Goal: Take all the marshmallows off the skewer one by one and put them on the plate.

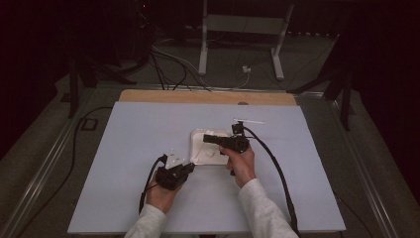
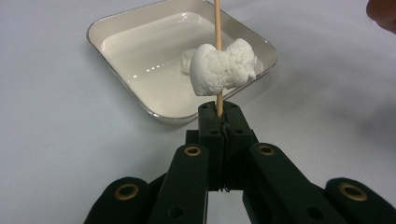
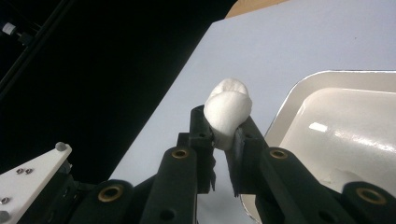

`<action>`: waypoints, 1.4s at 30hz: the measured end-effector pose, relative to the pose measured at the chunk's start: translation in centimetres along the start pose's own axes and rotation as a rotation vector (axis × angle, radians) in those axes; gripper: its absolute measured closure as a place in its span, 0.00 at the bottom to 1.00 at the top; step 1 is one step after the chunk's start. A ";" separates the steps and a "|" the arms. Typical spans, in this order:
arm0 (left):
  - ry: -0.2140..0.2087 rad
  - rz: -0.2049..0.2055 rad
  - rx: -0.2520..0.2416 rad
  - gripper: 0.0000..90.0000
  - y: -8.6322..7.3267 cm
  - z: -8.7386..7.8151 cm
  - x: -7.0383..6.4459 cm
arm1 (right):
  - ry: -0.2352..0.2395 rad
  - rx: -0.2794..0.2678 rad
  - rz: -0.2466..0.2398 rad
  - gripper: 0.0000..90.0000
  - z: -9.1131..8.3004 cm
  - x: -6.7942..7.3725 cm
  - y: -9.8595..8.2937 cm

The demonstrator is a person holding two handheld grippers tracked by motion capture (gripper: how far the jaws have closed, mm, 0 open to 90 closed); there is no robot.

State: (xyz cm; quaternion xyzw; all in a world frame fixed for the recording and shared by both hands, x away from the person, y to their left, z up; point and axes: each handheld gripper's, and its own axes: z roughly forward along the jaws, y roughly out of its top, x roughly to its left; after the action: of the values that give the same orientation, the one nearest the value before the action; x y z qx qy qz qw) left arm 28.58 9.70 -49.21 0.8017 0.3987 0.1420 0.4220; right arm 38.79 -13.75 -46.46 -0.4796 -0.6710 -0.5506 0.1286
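Note:
My left gripper (image 2: 218, 109) is shut on the lower end of a thin wooden skewer (image 2: 217, 23) that stands upright. Two white marshmallows (image 2: 223, 67) are threaded on the skewer just above the jaws. Behind them sits a shallow white square tray (image 2: 121, 74) with one more marshmallow (image 2: 188, 59) in it. My right gripper (image 3: 223, 123) is shut on a single white marshmallow (image 3: 227, 112), held beside the tray's rim (image 3: 289, 107). In the high view, the left gripper (image 1: 174, 174) is just left of the tray (image 1: 198, 134) and the right gripper (image 1: 225, 141) hovers over it, jaws pointing left.
A pale sheet (image 1: 148, 129) covers the table, whose wooden edge (image 1: 208, 96) shows at the back. A thin white stick (image 1: 250, 120) lies behind the tray. The right gripper's cable (image 1: 277, 168) trails to the front right. A metal stand (image 1: 242, 25) and floor cables are beyond the table.

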 end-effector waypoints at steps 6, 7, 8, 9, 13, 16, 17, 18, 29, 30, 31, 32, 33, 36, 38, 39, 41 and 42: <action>0.006 0.003 0.003 1.00 -0.3 -0.4 -0.1 | 0.008 0.008 0.006 0.91 0.2 0.0 -0.1; 0.008 0.002 0.004 1.00 -0.4 -0.5 -0.1 | 0.009 0.009 0.007 0.91 0.2 0.0 -0.1; 0.010 0.003 0.006 1.00 -0.5 -0.6 -0.1 | 0.011 0.009 0.007 0.91 0.3 0.0 -0.1; 0.009 0.001 0.006 1.00 -0.6 -0.6 -0.1 | 0.013 0.013 0.011 0.91 0.4 0.0 -0.1; 0.012 0.000 0.011 1.00 -0.8 -0.8 0.2 | 0.018 0.012 0.012 0.91 0.6 0.0 -0.2; 0.015 0.001 0.016 1.00 -1.0 -1.0 0.2 | 0.022 0.014 0.021 0.91 0.7 -0.2 -0.2; 0.015 0.001 0.019 1.00 -1.1 -1.1 0.3 | 0.022 0.016 0.020 0.91 0.8 -0.2 -0.2; 0.017 0.000 0.019 1.00 -1.1 -1.1 0.3 | 0.020 0.019 0.018 0.91 0.8 -0.2 -0.2; 0.024 0.020 0.039 1.00 -1.5 -2.0 0.5 | 0.025 0.018 0.017 0.91 1.1 -0.2 -0.1; 0.027 0.026 0.046 1.00 -1.6 -2.0 0.5 | 0.024 0.016 0.019 0.91 1.0 -0.3 -0.1; 0.033 0.030 0.052 1.00 -1.7 -2.0 0.5 | 0.019 0.012 0.023 0.91 1.0 -0.3 0.0; 0.036 0.037 0.062 1.00 -1.8 -2.1 0.5 | 0.011 0.000 0.023 0.91 0.8 -0.3 0.1; 0.037 0.037 0.065 1.00 -2.0 -2.2 0.6 | 0.005 -0.014 0.028 0.91 0.5 -0.5 0.3; 0.043 0.027 0.053 1.00 -2.0 -2.7 0.9 | -0.017 -0.015 0.024 0.90 -0.3 -0.9 0.9; 0.050 0.023 0.040 1.00 -1.8 -2.9 1.0 | -0.042 -0.002 0.015 0.90 -0.6 -1.1 0.9; 0.050 0.022 0.035 1.00 -1.8 -2.9 1.1 | -0.060 0.009 0.010 0.90 -0.7 -1.1 0.9; 0.053 0.019 0.028 1.00 -1.6 -2.8 1.1 | -0.086 0.024 0.007 0.89 -0.6 -1.3 0.8; 0.052 0.020 0.025 1.00 -1.6 -2.8 1.1 | -0.100 0.032 0.006 0.89 -0.6 -1.4 0.7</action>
State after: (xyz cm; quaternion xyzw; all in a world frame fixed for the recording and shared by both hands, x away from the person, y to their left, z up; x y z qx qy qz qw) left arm 26.87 12.60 -48.88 0.8069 0.4033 0.1621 0.4000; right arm 39.83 -15.02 -46.84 -0.5063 -0.6839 -0.5148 0.1042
